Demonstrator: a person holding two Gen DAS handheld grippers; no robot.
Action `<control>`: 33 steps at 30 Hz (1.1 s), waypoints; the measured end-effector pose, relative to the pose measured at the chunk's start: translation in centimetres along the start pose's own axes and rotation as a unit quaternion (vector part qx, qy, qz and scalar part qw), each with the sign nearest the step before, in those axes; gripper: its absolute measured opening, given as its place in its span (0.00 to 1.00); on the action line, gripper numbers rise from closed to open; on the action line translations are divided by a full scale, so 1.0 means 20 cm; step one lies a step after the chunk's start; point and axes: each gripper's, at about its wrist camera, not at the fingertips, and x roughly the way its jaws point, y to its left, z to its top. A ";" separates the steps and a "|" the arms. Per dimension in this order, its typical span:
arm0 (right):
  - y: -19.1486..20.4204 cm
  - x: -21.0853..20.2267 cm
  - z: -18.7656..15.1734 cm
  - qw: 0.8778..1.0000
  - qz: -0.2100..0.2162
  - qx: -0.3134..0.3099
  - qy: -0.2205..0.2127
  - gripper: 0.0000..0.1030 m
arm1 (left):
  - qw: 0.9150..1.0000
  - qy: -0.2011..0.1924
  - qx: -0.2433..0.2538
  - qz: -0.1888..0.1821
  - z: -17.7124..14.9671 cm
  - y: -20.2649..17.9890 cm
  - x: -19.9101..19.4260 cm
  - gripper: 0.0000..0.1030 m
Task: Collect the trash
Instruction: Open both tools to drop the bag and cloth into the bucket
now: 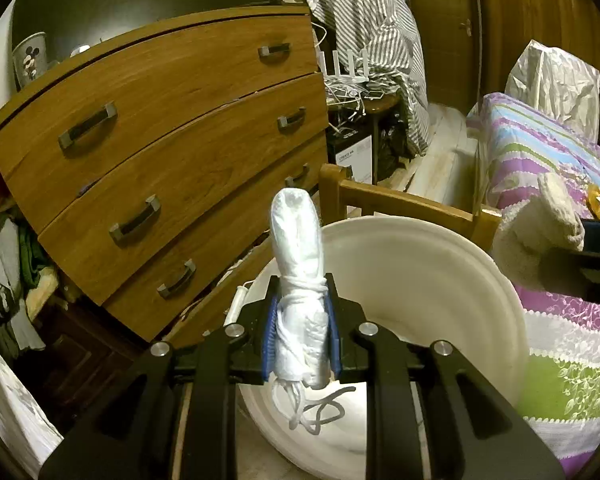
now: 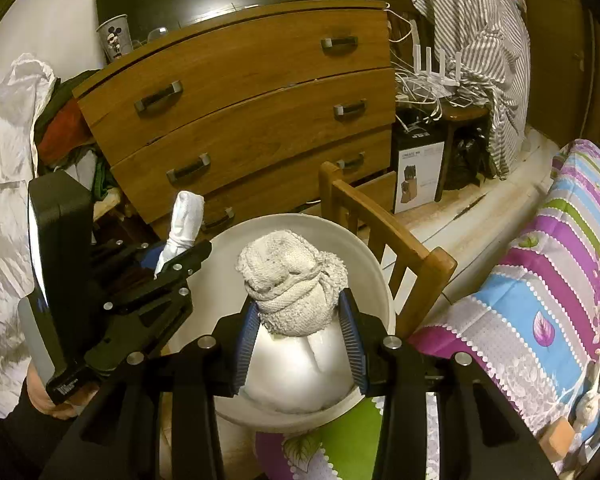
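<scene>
Right wrist view takes in the big wooden chest of drawers [image 2: 244, 92] first, then the bed [image 2: 548, 280] with its striped floral cover on the right, and a wooden chair [image 2: 396, 244] standing between them. In front of the chair sits a wide white bucket [image 2: 374, 268], the likely place for the trash. The right tool [image 2: 300, 320] is clamped on a wadded grey rag [image 2: 292, 284], held just above the bucket's mouth. The left tool [image 1: 300, 320] is closed around a rolled white plastic bag [image 1: 298, 264], tied about its middle, its upper half standing free above the pads and thin strings dangling below; it hangs over the near-left rim of the bucket. Both pieces look light and soft, I'd say. The rag should squash and stay put in a grip across its bulk. The bag looks slicker and could slide through, so the knotted waist, where the pads [image 1: 270, 336] already sit, seems the safest hold.
</scene>
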 end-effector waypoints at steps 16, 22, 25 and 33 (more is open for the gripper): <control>0.00 0.07 0.02 1.000 -0.015 -0.014 0.005 0.55 | 1.000 0.013 -0.002 -0.005 -0.01 0.00 0.08 0.30; -0.06 0.08 0.00 1.000 -0.018 -0.001 0.008 0.55 | 1.000 0.019 -0.004 -0.006 -0.02 -0.01 0.10 0.45; -0.06 0.08 0.00 1.000 -0.017 0.000 0.007 0.55 | 1.000 0.021 -0.008 -0.007 -0.03 -0.01 0.10 0.45; -0.09 0.04 -0.05 1.000 -0.021 0.013 -0.005 0.55 | 1.000 0.020 -0.011 -0.013 -0.04 -0.03 0.08 0.46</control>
